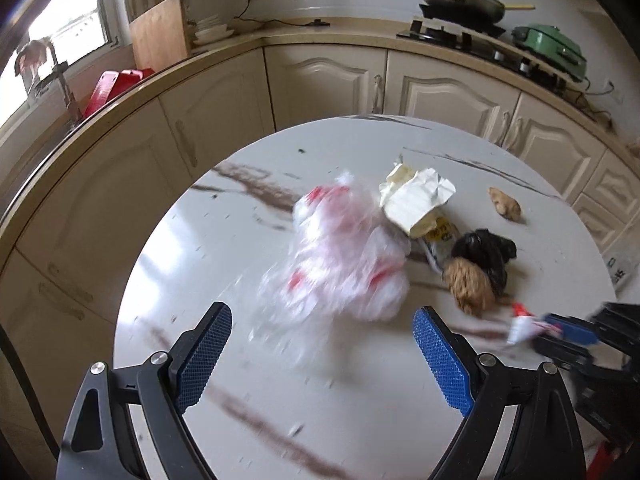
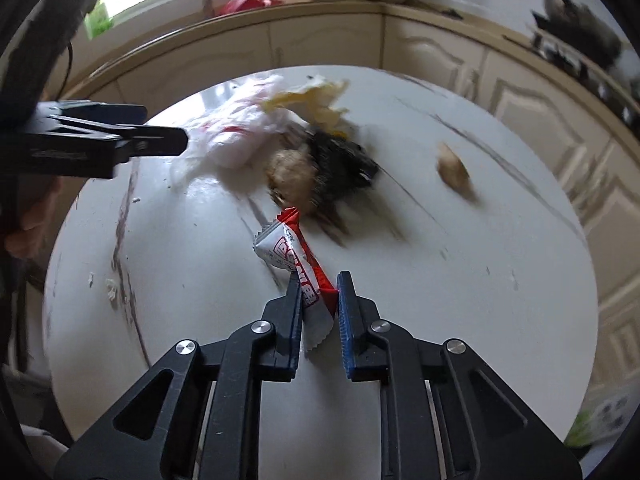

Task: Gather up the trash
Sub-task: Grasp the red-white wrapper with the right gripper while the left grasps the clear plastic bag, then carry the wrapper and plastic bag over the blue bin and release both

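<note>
My right tongs (image 2: 318, 296) are clamped on the red-and-white snack wrapper (image 2: 294, 256), its far end sticking out ahead of the tips over the white surface (image 2: 460, 280). My left tongs (image 1: 322, 332) stand wide apart and hold nothing; the crumpled red-and-white plastic bag (image 1: 344, 256) lies just ahead of them, blurred. Beyond the wrapper sit a black bag (image 2: 344, 164) and a brown lump (image 2: 290, 176).

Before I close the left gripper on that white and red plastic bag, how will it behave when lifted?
The plastic bag looks thin and crumpled, so it will probably collapse and hang floppy. It seems light, likely lifting easily off the table. The open left gripper may catch only a fold, so its film could slip.
</note>
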### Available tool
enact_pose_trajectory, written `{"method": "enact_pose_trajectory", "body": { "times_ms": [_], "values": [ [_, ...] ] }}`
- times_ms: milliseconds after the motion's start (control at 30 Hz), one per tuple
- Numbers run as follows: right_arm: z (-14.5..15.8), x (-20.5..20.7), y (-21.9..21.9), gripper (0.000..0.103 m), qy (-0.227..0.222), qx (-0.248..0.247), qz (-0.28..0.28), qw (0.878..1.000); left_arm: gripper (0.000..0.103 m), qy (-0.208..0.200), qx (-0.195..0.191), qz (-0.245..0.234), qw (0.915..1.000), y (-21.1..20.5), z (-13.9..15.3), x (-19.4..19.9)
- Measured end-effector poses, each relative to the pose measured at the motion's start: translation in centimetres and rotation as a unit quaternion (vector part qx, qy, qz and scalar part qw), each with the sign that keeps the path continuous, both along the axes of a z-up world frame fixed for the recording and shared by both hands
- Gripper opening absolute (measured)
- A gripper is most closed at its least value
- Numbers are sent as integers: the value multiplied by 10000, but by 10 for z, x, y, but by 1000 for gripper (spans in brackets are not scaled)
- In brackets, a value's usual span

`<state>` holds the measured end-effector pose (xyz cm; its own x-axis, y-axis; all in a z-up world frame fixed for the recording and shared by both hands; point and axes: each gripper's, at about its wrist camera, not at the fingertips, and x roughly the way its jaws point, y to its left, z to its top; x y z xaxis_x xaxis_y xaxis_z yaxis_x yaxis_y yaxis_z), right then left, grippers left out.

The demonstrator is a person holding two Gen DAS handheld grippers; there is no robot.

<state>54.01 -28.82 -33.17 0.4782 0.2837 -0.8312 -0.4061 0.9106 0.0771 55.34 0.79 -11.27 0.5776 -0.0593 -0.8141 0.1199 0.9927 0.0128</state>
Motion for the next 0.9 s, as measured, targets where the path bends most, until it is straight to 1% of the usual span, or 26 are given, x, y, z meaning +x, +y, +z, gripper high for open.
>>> {"method": "enact_pose_trajectory", "body": {
  "times_ms": [133,167,200,300,333,367,400,467,500,567,633,767,900],
  "values": [
    [6,-7,-24,16,-26,306,-257,9992,90,-86,-30,156,9998,-11,-8,29],
    [7,-7,-29,16,-20,374,-284,9989,91,-154,-55,218,9996,-11,-10,33],
    [8,-8,-33,16,-30,412,-303,9987,94,-179,-58,257,9995,-11,-13,39],
    [8,-8,-38,16,-26,507,-301,9983,93,14,-73,317,9995,-14,-29,57],
    [8,-6,-38,16,-15,531,-307,9981,91,104,-88,301,9995,-15,-35,62],
    [8,-6,-38,16,-15,561,-308,9979,83,147,-69,285,9995,-17,-39,65],
    [7,-5,-39,16,-16,586,-304,9978,68,167,-31,269,9995,-18,-42,67],
    [7,-5,-37,16,-17,636,-316,9975,59,178,-86,240,9995,-19,-44,68],
    [7,-5,-37,16,-23,640,-331,9974,56,127,-133,239,9995,-18,-43,67],
    [7,-6,-38,16,-30,648,-374,9972,53,130,-227,253,9993,-14,-42,64],
    [9,-7,-40,16,-53,676,-440,9967,52,50,-252,254,9993,-10,-36,54],
    [20,-19,-43,16,-168,711,-518,9960,52,-182,-296,218,9992,-6,-17,20],
    [35,-38,-48,16,-288,768,-590,9949,52,-383,-256,44,9989,-15,2,-17]
  ]
}}
